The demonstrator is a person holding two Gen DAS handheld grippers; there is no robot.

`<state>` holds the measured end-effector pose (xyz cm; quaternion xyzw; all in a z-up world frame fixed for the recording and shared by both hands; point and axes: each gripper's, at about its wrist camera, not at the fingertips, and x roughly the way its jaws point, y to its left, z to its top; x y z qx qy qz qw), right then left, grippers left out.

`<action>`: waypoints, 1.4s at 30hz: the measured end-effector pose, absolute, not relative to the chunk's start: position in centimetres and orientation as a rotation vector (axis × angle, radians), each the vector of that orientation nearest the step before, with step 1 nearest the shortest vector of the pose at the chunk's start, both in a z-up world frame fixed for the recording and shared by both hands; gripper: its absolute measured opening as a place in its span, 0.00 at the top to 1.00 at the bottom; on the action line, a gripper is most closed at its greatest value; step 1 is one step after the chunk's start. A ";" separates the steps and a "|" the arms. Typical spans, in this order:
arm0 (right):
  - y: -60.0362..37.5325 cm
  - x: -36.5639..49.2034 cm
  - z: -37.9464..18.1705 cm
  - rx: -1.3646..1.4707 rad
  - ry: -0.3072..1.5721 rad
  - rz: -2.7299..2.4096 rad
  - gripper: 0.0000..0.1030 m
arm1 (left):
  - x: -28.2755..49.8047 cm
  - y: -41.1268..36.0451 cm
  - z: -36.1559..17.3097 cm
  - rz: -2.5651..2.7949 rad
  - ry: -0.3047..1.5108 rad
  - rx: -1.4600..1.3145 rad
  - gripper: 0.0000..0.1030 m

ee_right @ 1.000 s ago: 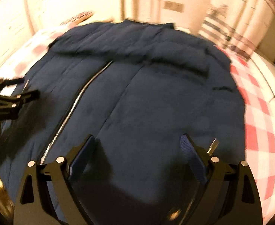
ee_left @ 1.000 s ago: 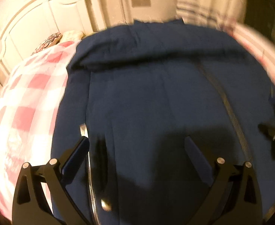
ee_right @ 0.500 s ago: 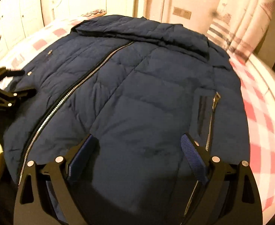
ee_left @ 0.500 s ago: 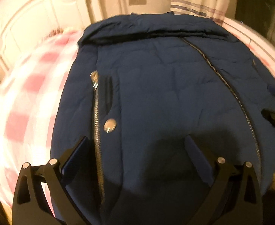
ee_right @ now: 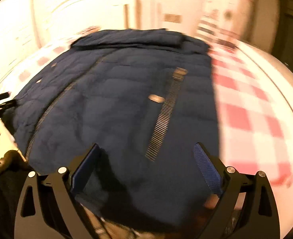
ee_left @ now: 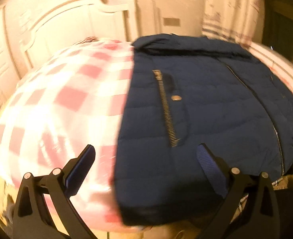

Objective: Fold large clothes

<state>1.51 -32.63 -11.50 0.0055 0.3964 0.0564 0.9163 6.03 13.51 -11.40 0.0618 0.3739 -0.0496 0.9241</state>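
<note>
Both views have pulled back, so the jacket's hem now shows low in frame; the bed (ee_left: 70,99) with its pink-checked cover fills the left, the navy jacket (ee_left: 206,109) lies flat across centre and right, left tongs (ee_left: 146,151) and right tongs (ee_right: 146,149) gape wide, holding nothing

Both wrist cameras look forward from the hem of the navy quilted zip jacket (ee_left: 206,107) (ee_right: 126,99), close above it. The left view takes its left edge, the right its right; both share its central zipper.
</note>
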 end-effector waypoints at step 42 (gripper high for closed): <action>-37.5 -7.7 -10.8 0.403 0.542 0.428 0.77 | -1.2 17.6 -4.8 -0.604 0.549 -0.266 0.84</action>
